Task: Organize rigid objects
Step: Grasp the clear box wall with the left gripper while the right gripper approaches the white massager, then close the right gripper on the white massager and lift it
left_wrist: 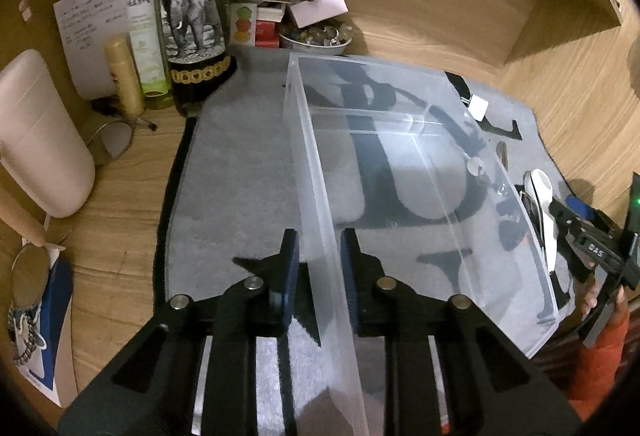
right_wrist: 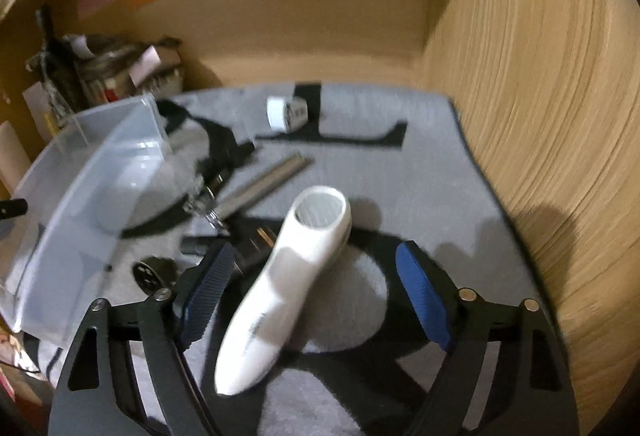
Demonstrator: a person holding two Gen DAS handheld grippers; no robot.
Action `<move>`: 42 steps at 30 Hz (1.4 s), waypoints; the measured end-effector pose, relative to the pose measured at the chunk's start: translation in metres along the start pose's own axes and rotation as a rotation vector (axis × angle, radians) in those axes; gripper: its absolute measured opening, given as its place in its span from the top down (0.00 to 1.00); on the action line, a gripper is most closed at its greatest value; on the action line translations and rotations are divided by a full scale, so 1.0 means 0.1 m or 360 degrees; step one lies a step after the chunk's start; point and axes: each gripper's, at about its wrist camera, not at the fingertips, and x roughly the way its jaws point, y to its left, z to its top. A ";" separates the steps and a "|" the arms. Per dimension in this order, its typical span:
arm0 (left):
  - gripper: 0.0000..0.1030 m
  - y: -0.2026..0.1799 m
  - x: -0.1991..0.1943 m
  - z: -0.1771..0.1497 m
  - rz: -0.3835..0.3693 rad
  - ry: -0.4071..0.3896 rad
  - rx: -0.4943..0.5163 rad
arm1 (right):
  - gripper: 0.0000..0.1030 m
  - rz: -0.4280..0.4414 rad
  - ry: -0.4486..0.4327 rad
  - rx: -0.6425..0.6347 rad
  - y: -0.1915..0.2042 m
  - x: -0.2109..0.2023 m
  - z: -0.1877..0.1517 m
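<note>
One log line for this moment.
left tongs: astride clear bin wall | right tongs: open around white shaver | bin: empty

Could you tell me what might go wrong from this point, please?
The right tool is open around the white shaver, which lies slanted across the gap; closing could pinch it off-centre and twist it. The left tool straddles only the thin wall of the clear bin, so the bin might tip or slide.

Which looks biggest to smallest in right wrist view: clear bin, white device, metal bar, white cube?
1. clear bin
2. white device, though it lies closest to the camera, which inflates it
3. metal bar
4. white cube, farthest back, so its true size is unsure
</note>
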 end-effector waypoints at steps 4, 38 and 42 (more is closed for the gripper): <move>0.85 -0.03 0.02 0.01 0.0000 -0.0005 0.0017 | 0.31 0.0002 0.0096 0.0031 -0.05 0.18 0.02; 0.90 -0.09 0.04 0.04 0.0040 -0.0065 0.0065 | 0.65 0.0136 -0.0124 0.0044 0.10 -0.11 0.35; 0.90 -0.09 0.04 0.04 0.0037 -0.0070 0.0061 | 0.65 0.0177 -0.0228 0.0001 0.24 -0.28 0.48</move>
